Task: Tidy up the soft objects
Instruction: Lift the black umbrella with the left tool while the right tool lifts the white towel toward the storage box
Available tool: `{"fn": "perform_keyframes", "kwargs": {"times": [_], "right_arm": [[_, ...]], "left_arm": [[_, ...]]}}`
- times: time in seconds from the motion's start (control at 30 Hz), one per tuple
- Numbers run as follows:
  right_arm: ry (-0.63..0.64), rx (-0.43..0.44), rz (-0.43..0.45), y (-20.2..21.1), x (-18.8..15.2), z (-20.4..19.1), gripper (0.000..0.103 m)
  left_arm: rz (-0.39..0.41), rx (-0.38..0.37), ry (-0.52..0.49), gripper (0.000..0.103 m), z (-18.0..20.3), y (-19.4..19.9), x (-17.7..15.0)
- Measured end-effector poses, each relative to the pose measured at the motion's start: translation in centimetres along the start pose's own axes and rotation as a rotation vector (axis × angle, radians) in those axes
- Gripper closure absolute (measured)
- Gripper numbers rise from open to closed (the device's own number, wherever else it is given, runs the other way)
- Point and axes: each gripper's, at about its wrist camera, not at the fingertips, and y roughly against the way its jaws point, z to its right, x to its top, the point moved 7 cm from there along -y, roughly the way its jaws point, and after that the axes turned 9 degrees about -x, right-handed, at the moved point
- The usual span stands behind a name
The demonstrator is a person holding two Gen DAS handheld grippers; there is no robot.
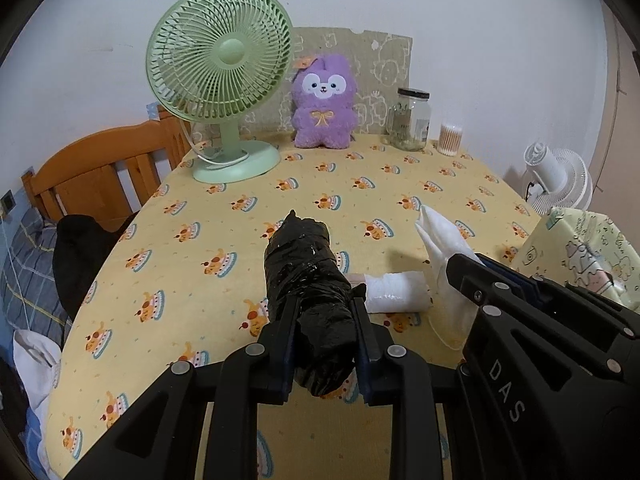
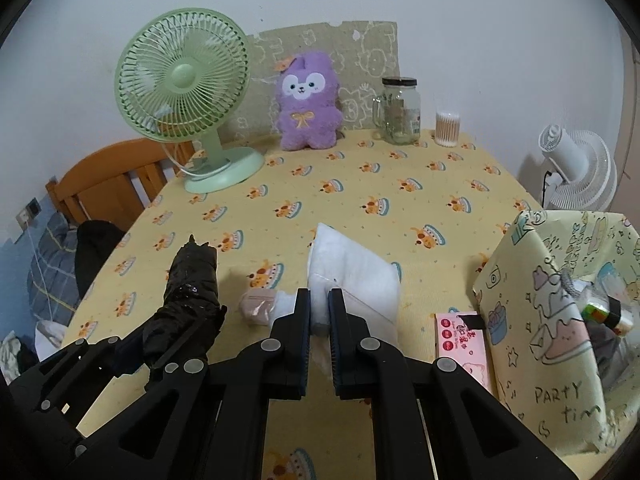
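Observation:
My left gripper is shut on a black plastic-wrapped bundle and holds it over the yellow tablecloth; the bundle also shows in the right wrist view. My right gripper is shut on a white soft pack, seen in the left wrist view too. A small white roll lies on the cloth between the grippers; its pinkish end shows in the right wrist view. A fabric storage bin with cartoon print stands at the right.
A green desk fan, a purple plush, a glass jar and a cotton-swab tub stand along the back. A pink tissue pack lies beside the bin. A white fan stands off the table's right, a wooden bed frame left.

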Motion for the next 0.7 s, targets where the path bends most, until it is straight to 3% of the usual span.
{"fn": "perform_keyframes", "kwargs": {"times": [0.7], "right_arm": [[0.018, 0.032, 0.09, 6.5, 1.8, -0.3, 0.092]], "left_arm": [[0.083, -0.034, 0.02, 0.08, 1.3, 6.0, 1.6]]}}
